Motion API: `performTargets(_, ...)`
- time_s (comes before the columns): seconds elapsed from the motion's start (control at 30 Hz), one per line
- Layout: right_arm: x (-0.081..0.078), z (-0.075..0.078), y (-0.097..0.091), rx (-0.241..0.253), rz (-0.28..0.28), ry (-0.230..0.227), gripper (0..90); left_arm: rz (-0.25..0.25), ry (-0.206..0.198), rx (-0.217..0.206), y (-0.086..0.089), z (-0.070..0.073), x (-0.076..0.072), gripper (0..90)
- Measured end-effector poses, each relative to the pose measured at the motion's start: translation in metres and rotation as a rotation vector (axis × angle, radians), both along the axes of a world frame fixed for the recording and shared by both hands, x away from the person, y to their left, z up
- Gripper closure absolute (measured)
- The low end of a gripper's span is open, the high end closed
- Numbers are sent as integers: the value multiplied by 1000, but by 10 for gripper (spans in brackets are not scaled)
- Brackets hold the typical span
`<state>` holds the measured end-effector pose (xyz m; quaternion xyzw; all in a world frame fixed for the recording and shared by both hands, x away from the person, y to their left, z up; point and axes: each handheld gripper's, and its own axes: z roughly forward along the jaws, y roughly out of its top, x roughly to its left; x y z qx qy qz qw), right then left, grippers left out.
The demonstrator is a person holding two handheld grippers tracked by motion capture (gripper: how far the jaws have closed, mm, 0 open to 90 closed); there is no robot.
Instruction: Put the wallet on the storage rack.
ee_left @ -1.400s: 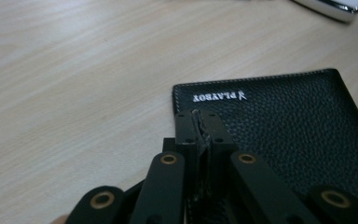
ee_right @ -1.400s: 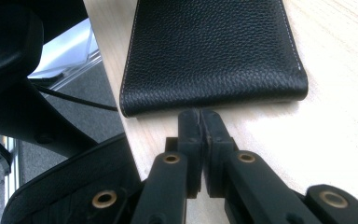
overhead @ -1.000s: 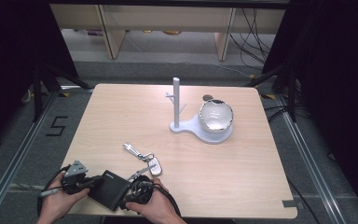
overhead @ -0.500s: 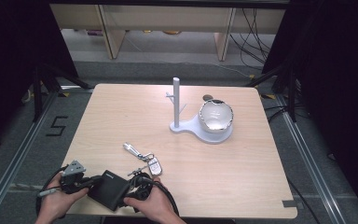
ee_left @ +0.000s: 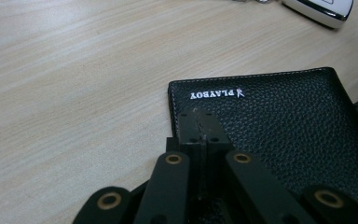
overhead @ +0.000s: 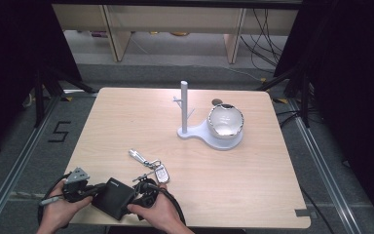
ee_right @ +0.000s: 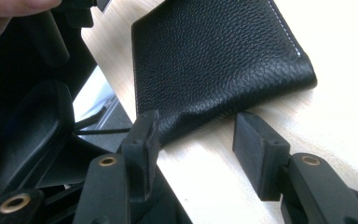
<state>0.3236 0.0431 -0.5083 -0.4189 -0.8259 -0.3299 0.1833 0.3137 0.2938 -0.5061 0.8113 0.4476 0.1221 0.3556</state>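
A black leather wallet (overhead: 113, 197) lies at the table's near edge, between my two grippers. My left gripper (overhead: 96, 189) meets it from the left. In the left gripper view its jaws (ee_left: 200, 126) are pressed together on the wallet's (ee_left: 279, 130) stitched edge, below the printed logo. My right gripper (overhead: 139, 197) is at the wallet's right side. Its jaws have just been opening, and in the right gripper view they (ee_right: 196, 128) stand apart. The wallet's (ee_right: 214, 60) lower edge sits just ahead of the gap, its corner against the left finger (ee_right: 142, 140).
A key bunch with a white fob (overhead: 151, 165) lies just beyond the wallet. A white stand with an upright post (overhead: 184, 107) and a shiny round bowl (overhead: 225, 122) sits at the back right. The table's front edge (overhead: 199, 224) runs right under my hands.
Both hands and the wallet stay at the same spot by the near edge; no shift shows in the high view.
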Motion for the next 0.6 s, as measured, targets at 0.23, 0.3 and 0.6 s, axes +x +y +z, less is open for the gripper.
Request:
performTargets(0.23, 2, -1, 0, 28, -6, -2, 516, 15, 3, -21, 0, -1, 0, 897)
performTargets(0.3, 1, 3, 0, -14, -82, 37, 503, 38, 15, -46, 1, -2, 1, 896)
performTargets(0.6, 7, 0, 3, 14, -91, -16, 467, 35, 13, -44, -2, -1, 0, 897)
